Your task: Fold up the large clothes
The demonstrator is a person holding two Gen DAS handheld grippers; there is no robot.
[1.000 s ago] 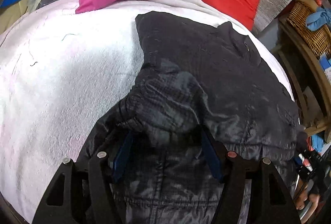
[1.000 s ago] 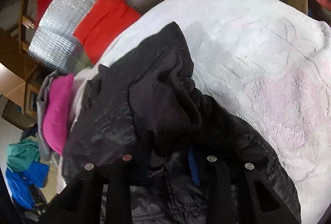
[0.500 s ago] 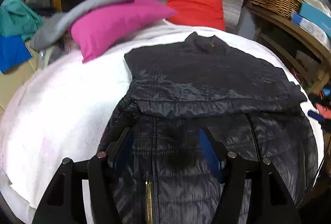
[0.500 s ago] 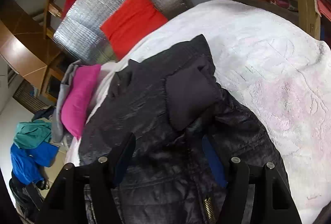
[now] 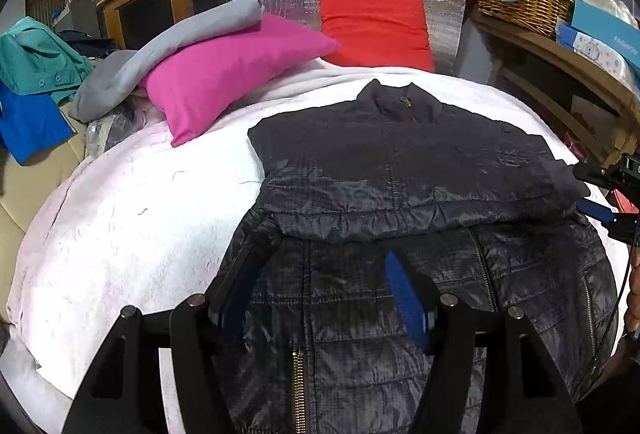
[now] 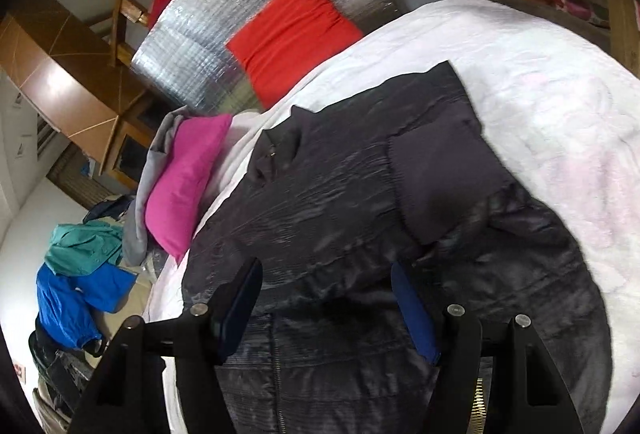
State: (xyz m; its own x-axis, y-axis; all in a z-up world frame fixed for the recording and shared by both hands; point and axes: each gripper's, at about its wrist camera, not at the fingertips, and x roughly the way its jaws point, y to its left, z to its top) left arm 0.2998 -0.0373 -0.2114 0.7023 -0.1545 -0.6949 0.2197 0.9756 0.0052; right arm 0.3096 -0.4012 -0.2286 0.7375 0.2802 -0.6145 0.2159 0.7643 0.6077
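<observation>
A black quilted jacket lies on a white fleece blanket, collar at the far side, with both sleeves folded across its chest. It also shows in the right wrist view, where the sleeve cuff lies on top. My left gripper is open and empty above the jacket's lower front, near the gold zipper. My right gripper is open and empty above the jacket's hem side. Its fingers show at the right edge of the left wrist view.
A pink pillow with a grey garment on it and a red cushion sit at the far end against silver foil. Teal and blue clothes pile at the left. A wicker basket stands on wooden shelves at the right.
Both grippers have let go of the sleeves and opened, then pulled back and up. The sleeves now lie flat across the jacket's chest.
</observation>
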